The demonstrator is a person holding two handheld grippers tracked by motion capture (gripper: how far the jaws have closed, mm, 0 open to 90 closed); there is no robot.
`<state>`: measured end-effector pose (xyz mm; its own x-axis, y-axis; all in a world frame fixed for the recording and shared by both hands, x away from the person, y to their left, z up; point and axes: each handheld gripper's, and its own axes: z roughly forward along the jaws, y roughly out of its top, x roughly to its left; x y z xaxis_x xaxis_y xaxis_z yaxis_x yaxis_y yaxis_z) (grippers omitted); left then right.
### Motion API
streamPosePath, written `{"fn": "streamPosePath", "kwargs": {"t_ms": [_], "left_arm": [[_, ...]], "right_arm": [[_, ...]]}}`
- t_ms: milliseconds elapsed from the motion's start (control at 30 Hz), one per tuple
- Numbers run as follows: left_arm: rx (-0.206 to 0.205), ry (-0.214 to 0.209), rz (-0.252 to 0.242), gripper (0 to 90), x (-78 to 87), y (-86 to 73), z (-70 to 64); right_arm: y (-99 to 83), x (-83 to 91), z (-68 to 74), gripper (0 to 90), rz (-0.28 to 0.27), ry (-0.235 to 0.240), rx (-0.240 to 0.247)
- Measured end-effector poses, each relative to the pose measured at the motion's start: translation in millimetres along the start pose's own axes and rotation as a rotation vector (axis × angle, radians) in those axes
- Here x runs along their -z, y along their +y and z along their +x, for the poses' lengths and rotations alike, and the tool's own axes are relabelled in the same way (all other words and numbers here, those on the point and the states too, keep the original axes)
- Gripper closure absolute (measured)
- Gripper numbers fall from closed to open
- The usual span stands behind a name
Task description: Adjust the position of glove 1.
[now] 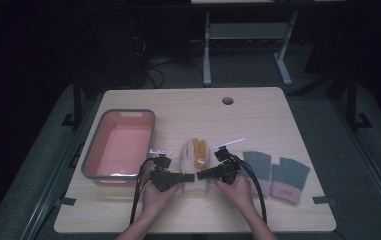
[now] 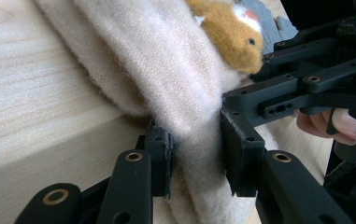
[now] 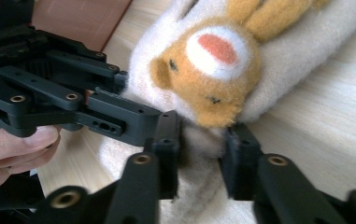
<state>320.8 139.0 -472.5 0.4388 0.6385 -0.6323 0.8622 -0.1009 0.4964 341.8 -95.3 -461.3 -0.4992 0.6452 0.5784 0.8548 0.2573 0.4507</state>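
A: Where is there room to pass?

B: The far half of the counter is bare wood, apart from a small round hole.

A: And to the sides?

B: The pink bin blocks the left, just beside the left gripper. Two grey gloves lie just right of the right gripper. The cream sock lies between them, both grippers meeting at its near end.

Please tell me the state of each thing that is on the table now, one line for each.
Cream glove: flat on the table, cuff pinched from both sides.
Left gripper: shut on the cuff.
Right gripper: shut on the cuff.
Pink bin: upright, nothing seen inside.
Grey gloves: lying flat, untouched.
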Motion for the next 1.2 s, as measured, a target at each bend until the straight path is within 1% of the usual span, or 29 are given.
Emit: {"fn": "streamPosePath", "kwargs": {"t_ms": [33, 67, 100, 133, 200, 267, 300, 367, 433, 500, 533, 600, 633, 667, 767, 800, 867, 900, 933, 967, 1033, 1133, 1200], "left_arm": [[-0.009, -0.002, -0.002, 65.6, 0.0, -0.1, 0.8], [-0.009, -0.004, 0.006, 65.6, 0.4, -0.5, 1.4], [0.0, -0.006, 0.005, 65.6, 0.6, -0.8, 1.5], [0.003, -0.008, -0.006, 65.6, 0.1, -1.2, 1.9], [0.017, -0.009, -0.009, 65.4, 0.0, -2.0, 1.6], [0.01, -0.007, -0.013, 65.2, -0.7, -2.4, 2.1], [0.008, -0.005, -0.014, 65.1, -1.0, -2.2, 2.2], [0.005, -0.001, -0.013, 65.2, -1.0, -2.3, 2.0], [0.006, -0.001, -0.013, 65.5, -1.0, -2.1, 2.0], [0.001, 0.0, -0.011, 65.8, -1.0, -1.8, 2.0], [0.005, 0.0, -0.016, 66.3, -1.2, -1.7, 1.0], [0.001, -0.003, -0.02, 66.4, -0.6, -1.5, 0.2], [-0.011, -0.003, -0.013, 66.4, 0.3, -1.5, 0.6], [-0.007, -0.002, -0.023, 66.4, 0.3, -1.6, -0.5], [-0.019, -0.001, -0.022, 66.7, 1.9, -0.7, -2.1], [-0.023, -0.003, -0.021, 67.0, 2.7, -0.4, -2.0], [-0.015, -0.01, -0.032, 67.1, 3.9, 0.4, -3.0], [-0.01, -0.011, -0.031, 67.2, 4.5, 0.5, -3.3], [-0.009, -0.011, -0.03, 67.2, 5.0, 0.8, -3.4], [-0.023, -0.008, -0.026, 67.2, 5.5, 1.6, -3.3], [-0.027, -0.007, -0.027, 67.4, 7.3, 3.0, -4.7], [-0.035, -0.009, -0.031, 67.5, 10.8, 5.7, -7.8], [-0.043, -0.012, -0.037, 67.5, 12.4, 7.8, -9.8]], "right_arm": [[-0.3, 0.1, -0.5, 59.0, 0.004, -0.007, -0.008], [-1.1, 0.5, -1.8, 52.5, 0.014, -0.007, -0.02], [-1.1, 0.5, -1.8, 52.5, 0.014, -0.007, -0.02], [-1.7, 1.0, -1.8, 49.7, 0.022, -0.009, -0.028], [-2.9, 0.7, -0.9, 48.3, 0.039, 0.0, -0.036], [-3.3, 0.2, -0.1, 50.0, 0.041, 0.004, -0.04], [-3.1, -1.4, -0.9, 52.0, 0.034, 0.01, -0.03], [-3.0, -3.3, 0.6, 57.3, 0.039, 0.011, -0.035], [-3.2, -4.3, -0.9, 63.5, 0.03, 0.025, -0.029], [-3.2, -4.1, -1.2, 65.2, 0.029, 0.028, -0.032], [-3.2, -3.2, 1.5, 68.2, 0.023, 0.019, -0.018], [-3.4, -2.2, 3.0, 69.4, 0.023, 0.015, -0.01], [-3.4, -1.6, 3.6, 70.6, 0.017, 0.017, -0.004], [-3.2, -1.0, 3.8, 71.2, 0.012, 0.017, 0.003], [-2.6, 0.1, 4.8, 71.9, 0.006, 0.019, 0.013], [-2.0, 1.3, 5.5, 72.1, 0.003, 0.022, 0.007], [-1.6, 2.0, 5.5, 72.2, 0.0, 0.027, 0.009], [-1.2, 3.0, 6.7, 72.3, 0.002, 0.028, 0.0], [-0.6, 3.4, 7.8, 72.6, -0.001, 0.028, 0.004], [-0.6, 3.4, 7.8, 72.6, -0.001, 0.028, 0.004], [-0.1, 3.3, 8.8, 72.8, -0.002, 0.026, 0.009], [1.6, 6.6, 9.9, 72.9, -0.017, 0.04, 0.009], [2.1, 8.2, 10.6, 72.9, -0.014, 0.041, 0.01]]}}
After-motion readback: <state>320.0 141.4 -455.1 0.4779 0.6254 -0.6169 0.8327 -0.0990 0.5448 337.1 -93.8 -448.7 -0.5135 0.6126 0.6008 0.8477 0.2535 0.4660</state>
